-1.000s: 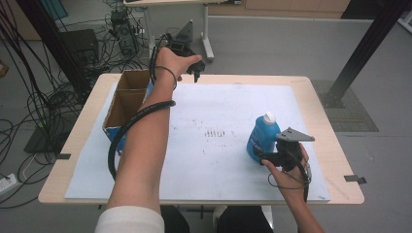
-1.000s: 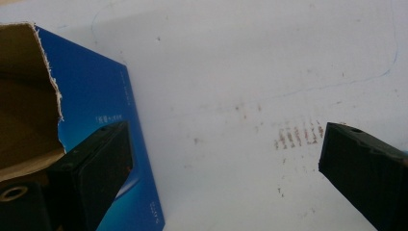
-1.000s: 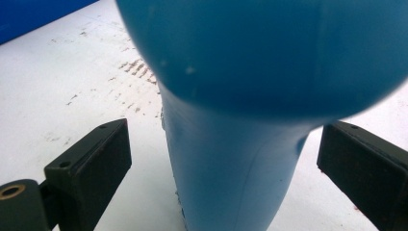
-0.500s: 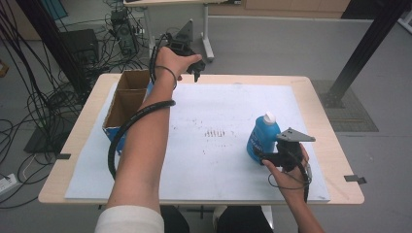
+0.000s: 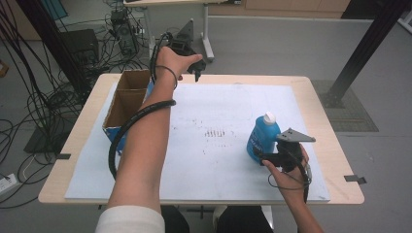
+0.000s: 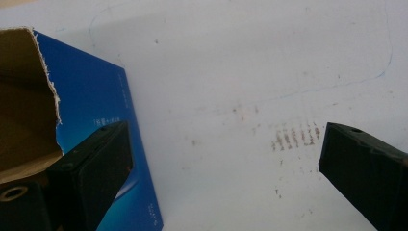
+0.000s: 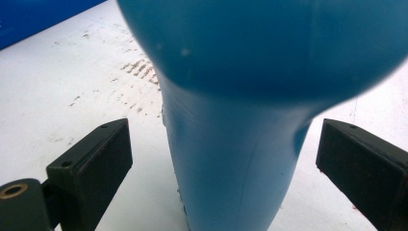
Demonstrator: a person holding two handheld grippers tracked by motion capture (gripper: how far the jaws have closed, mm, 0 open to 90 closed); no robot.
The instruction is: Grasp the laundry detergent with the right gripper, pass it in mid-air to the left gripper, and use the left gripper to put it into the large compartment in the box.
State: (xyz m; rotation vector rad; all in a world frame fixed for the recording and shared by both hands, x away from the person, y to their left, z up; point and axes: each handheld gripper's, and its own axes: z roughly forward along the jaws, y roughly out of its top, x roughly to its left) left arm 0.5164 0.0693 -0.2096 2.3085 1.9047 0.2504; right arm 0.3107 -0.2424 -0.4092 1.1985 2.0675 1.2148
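High view: cardboard box (image 5: 127,99) left of blue bottle (image 5: 263,134), contents unclear; right gripper (image 5: 266,158) jaws apart around it, left gripper (image 5: 196,73) jaws apart.

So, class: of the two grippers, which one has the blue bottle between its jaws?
The right gripper: its open jaws flank the blue bottle; the left gripper is over the table's far edge.

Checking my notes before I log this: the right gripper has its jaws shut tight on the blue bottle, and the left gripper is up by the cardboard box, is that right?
Not quite. In the right gripper view the right gripper has its jaws open, one on each side of the blue bottle, with gaps showing. The left gripper is indeed up by the cardboard box.
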